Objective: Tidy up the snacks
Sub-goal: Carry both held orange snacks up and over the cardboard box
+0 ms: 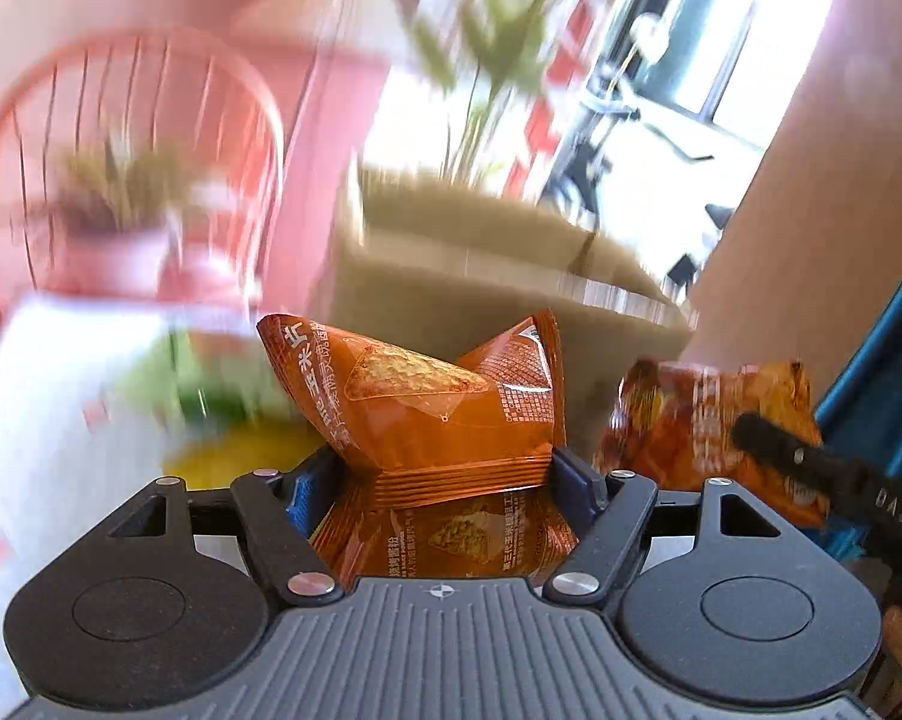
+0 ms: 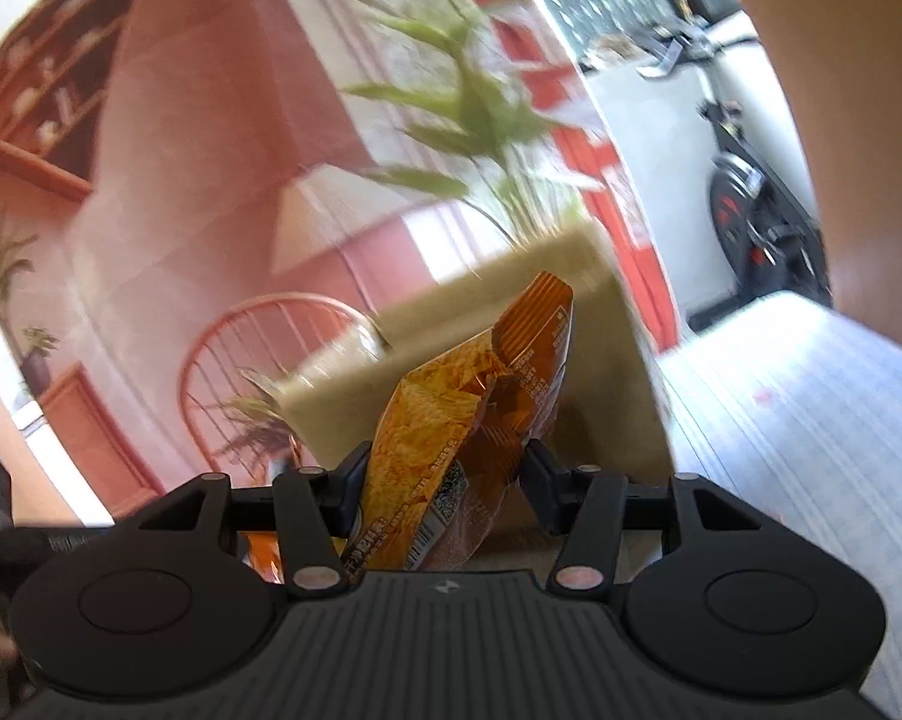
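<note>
Between the blue pads of the left hand-held gripper [image 1: 445, 468], an orange corn-chip packet [image 1: 427, 408] stands puffed, pinched at its lower seam so the bulk rises clear of the surface, probably for carrying to the cardboard box [image 1: 487, 276] at twelve o'clock. The jaws sit moderately apart, clamped across the packet's width. At three o'clock in the left wrist view, a second chip bag [image 1: 709, 420] hangs beside it. The right wrist view shows that bag [image 2: 469, 432] gripped edge-on in the right hand-held gripper [image 2: 445, 480], jaws narrower, pressed on its sides. Beyond, blurred, stand a plant and a red chair [image 2: 271, 360].
</note>
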`<state>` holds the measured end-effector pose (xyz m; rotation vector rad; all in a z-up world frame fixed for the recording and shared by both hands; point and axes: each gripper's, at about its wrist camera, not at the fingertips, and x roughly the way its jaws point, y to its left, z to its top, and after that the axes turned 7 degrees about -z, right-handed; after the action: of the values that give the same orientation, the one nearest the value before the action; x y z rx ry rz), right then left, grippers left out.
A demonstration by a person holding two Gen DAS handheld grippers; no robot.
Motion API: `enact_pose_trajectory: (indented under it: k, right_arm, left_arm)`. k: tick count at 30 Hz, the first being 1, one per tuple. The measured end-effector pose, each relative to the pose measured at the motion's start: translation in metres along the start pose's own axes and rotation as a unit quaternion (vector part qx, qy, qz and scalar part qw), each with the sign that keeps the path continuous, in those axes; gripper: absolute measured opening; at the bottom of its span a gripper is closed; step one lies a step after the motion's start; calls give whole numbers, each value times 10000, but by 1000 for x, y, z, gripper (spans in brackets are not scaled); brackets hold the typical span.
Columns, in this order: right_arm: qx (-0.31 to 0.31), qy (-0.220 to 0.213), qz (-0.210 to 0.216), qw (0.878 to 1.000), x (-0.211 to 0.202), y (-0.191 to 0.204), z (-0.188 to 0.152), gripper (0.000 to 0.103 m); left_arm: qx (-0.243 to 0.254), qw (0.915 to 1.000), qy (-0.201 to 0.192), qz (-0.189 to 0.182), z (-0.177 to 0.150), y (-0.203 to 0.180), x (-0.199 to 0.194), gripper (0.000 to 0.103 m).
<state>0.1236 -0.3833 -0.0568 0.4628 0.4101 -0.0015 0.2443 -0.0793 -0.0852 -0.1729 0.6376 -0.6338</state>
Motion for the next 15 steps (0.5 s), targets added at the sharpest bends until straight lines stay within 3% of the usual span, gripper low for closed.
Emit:
enact_pose_trajectory:
  k: [7, 9, 15]
  right_arm:
    - [-438, -424, 365, 9975, 8, 32, 57, 54]
    - [-559, -582, 340, 9962, 15, 38, 73, 54]
    - [-762, -657, 19, 9949, 65, 41, 121, 54]
  left_arm:
    - [429, 9981, -450, 13, 77, -21, -9, 76]
    - [515, 9975, -480, -16, 96, -28, -1, 77]
    - [818, 9946, -491, 399, 137, -40, 47, 77]
